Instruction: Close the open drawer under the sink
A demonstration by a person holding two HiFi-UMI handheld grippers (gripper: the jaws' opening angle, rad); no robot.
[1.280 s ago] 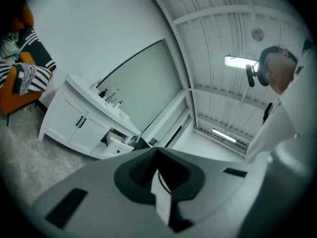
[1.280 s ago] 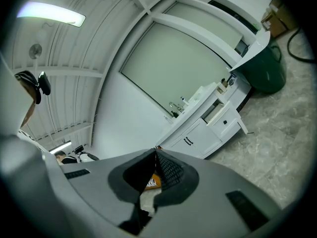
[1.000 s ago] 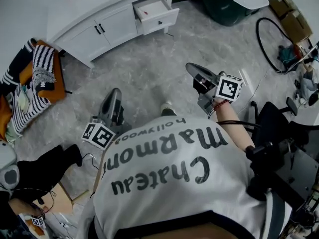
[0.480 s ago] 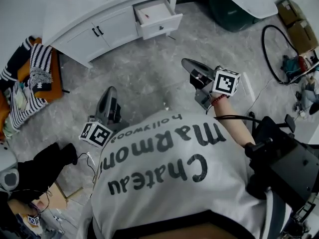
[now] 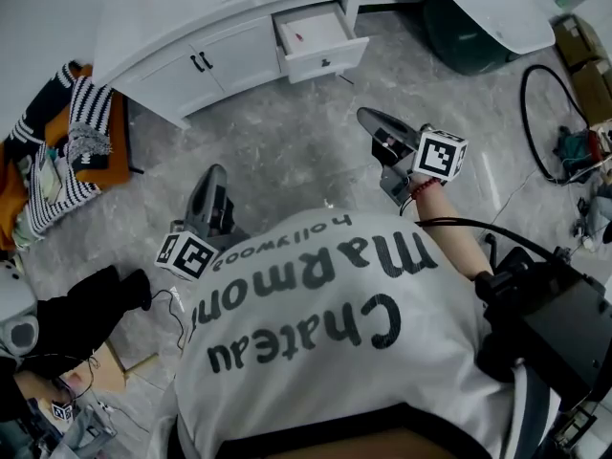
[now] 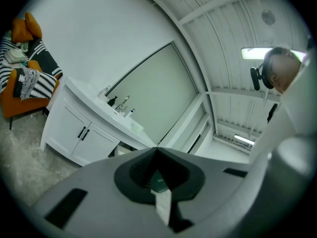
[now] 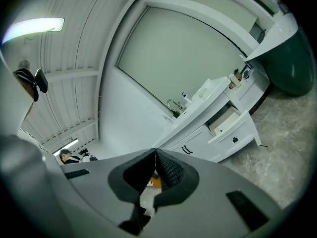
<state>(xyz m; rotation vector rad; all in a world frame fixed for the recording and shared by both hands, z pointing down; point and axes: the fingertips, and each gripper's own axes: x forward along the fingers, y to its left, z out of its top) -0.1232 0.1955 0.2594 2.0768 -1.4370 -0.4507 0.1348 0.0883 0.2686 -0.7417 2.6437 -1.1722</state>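
The white vanity cabinet [image 5: 206,60] stands at the top of the head view, its right drawer [image 5: 320,36] pulled out, with a small red thing inside. My left gripper [image 5: 214,174] and right gripper [image 5: 366,117] point level toward it over the grey marble floor, both well short of it. In the left gripper view the left gripper [image 6: 157,148] has its jaws together with nothing between them. The right gripper [image 7: 155,152] in its own view is shut and empty too, and the open drawer [image 7: 232,126] shows ahead on the right.
An orange chair [image 5: 67,151] piled with striped clothes stands left of the cabinet. A dark green tub [image 5: 469,32] sits to the drawer's right. Cables [image 5: 564,113] and boxes lie at far right, black gear [image 5: 555,323] at lower right.
The cabinet and drawer have slid to the right in the head view and come a little nearer. Both grippers have advanced over the floor toward it, jaws unchanged.
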